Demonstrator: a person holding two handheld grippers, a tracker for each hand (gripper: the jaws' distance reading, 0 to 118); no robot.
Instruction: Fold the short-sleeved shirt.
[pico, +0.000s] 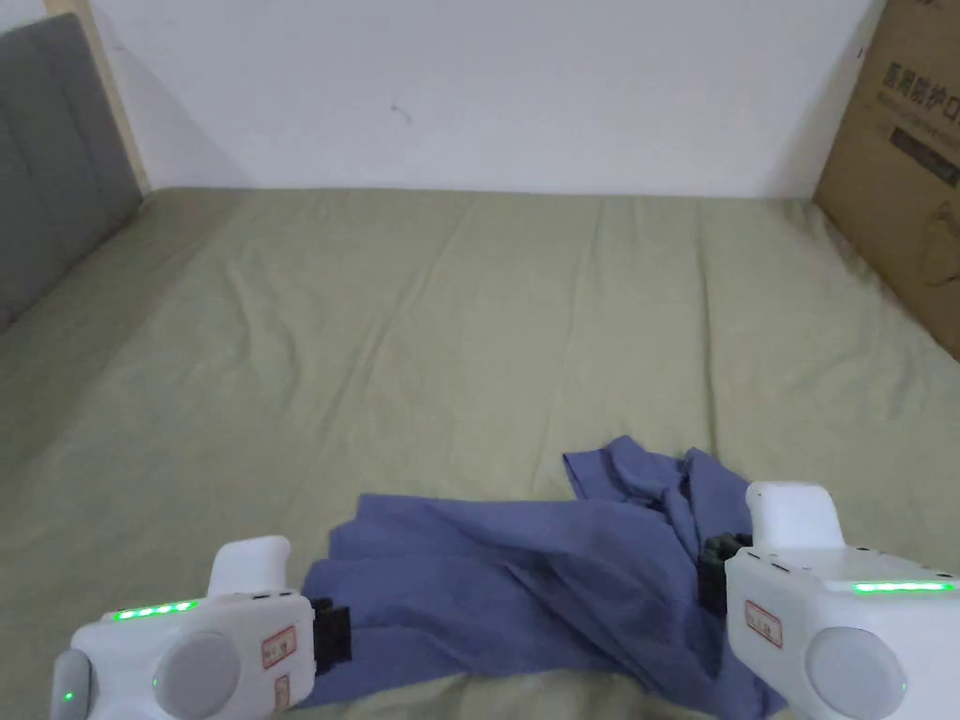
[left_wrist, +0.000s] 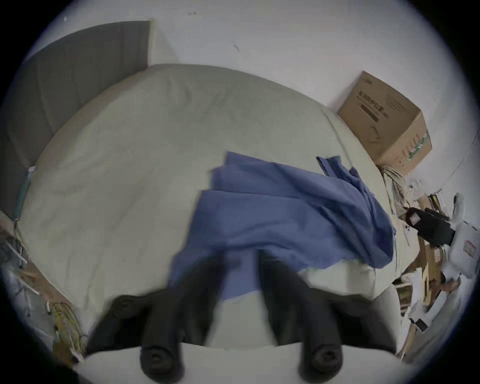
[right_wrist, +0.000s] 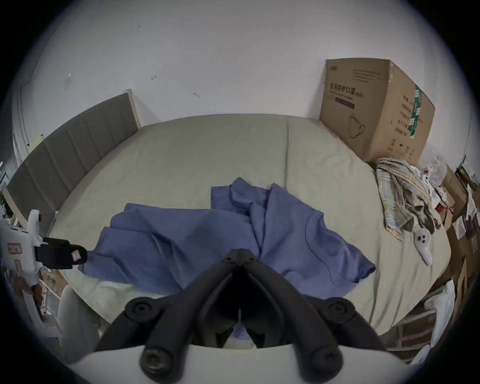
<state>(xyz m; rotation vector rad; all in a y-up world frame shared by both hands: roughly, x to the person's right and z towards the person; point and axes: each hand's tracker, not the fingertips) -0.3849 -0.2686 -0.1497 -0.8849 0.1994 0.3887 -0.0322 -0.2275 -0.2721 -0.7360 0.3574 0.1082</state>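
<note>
A blue short-sleeved shirt (pico: 525, 581) lies rumpled on the green bed sheet (pico: 469, 328), close to the front edge. My left gripper (pico: 333, 637) is at the shirt's left end. In the left gripper view its jaws (left_wrist: 242, 257) stand apart and blurred, with blue shirt (left_wrist: 285, 215) cloth between them. My right gripper (pico: 717, 562) is at the shirt's right part. In the right gripper view its jaws (right_wrist: 240, 256) meet at the tips, and creases in the shirt (right_wrist: 181, 239) run out from them. Each gripper also appears far off in the other's view: the left gripper (right_wrist: 78, 256) and the right gripper (left_wrist: 413, 218).
A large cardboard box (pico: 900, 169) stands at the bed's far right corner. A grey headboard (pico: 47, 159) runs along the left side and a white wall along the back. A plaid garment (right_wrist: 400, 197) and a small white object (right_wrist: 423, 244) lie near the bed's right edge.
</note>
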